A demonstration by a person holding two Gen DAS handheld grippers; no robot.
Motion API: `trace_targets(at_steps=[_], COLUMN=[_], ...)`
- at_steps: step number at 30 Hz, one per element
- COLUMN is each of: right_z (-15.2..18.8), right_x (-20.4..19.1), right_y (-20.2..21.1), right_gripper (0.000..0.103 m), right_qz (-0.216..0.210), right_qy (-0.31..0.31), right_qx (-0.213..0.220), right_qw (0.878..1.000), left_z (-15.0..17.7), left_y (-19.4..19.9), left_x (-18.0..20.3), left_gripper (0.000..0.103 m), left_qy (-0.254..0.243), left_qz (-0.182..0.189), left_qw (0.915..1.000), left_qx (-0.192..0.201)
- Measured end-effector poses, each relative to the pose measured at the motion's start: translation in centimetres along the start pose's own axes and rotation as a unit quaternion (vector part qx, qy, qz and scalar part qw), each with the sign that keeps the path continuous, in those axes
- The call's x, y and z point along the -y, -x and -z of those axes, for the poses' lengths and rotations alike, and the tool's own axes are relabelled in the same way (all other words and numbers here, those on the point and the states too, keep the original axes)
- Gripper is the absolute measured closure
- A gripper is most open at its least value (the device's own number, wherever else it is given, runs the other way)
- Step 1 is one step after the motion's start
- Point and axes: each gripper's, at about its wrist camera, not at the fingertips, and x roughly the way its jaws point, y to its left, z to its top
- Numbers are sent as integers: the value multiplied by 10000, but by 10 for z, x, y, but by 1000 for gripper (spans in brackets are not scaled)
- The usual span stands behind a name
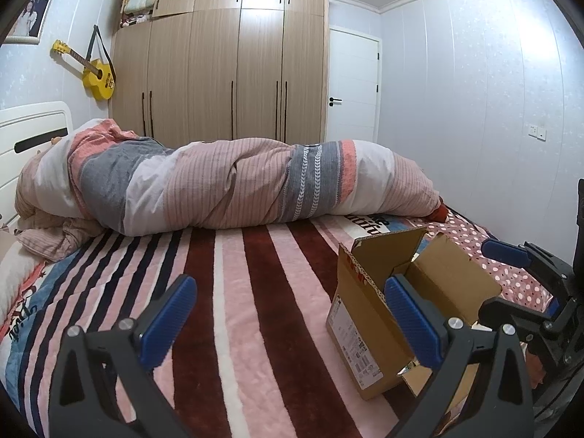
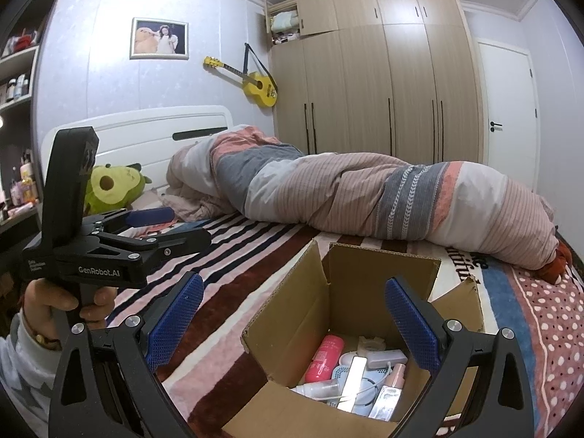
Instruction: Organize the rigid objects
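An open cardboard box (image 2: pixel 292 306) stands on the striped bed. It holds a pink bottle (image 2: pixel 325 357), a small pink spray bottle (image 2: pixel 396 376), a shiny flat stick (image 2: pixel 352 383), a white spray bottle (image 2: pixel 317 388) and other small items. My right gripper (image 2: pixel 292 325) is open and empty, just above the box's near side. My left gripper (image 1: pixel 292 323) is open and empty over the blanket, the box (image 1: pixel 361 328) to its right. The left gripper also shows in the right wrist view (image 2: pixel 160 226), and the right gripper's fingers (image 1: pixel 505 253) show past the box in the left wrist view.
A rolled duvet (image 1: pixel 233 186) lies across the bed behind the box. A green plush (image 2: pixel 109 186) sits by the white headboard (image 2: pixel 146 127). A wardrobe (image 1: pixel 233 58), a door (image 1: pixel 352 84) and a yellow guitar (image 1: pixel 95 73) line the far walls. Shelves (image 2: pixel 18 91) stand at left.
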Motion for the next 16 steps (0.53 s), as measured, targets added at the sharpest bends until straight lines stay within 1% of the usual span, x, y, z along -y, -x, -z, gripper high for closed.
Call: trace_targets(at_steps=[16], right_z=[-2], right_x=[2], right_y=[0], right_gripper=[3], right_qz=[-22], right_qy=[-3], right_qx=[3], right_qw=[10000], left_z=[0], left_y=[1], left_x=[-1], left_gripper=[0], left_qy=[-1], left_qz=[20], left_qw=[10000], left_qx=[-5])
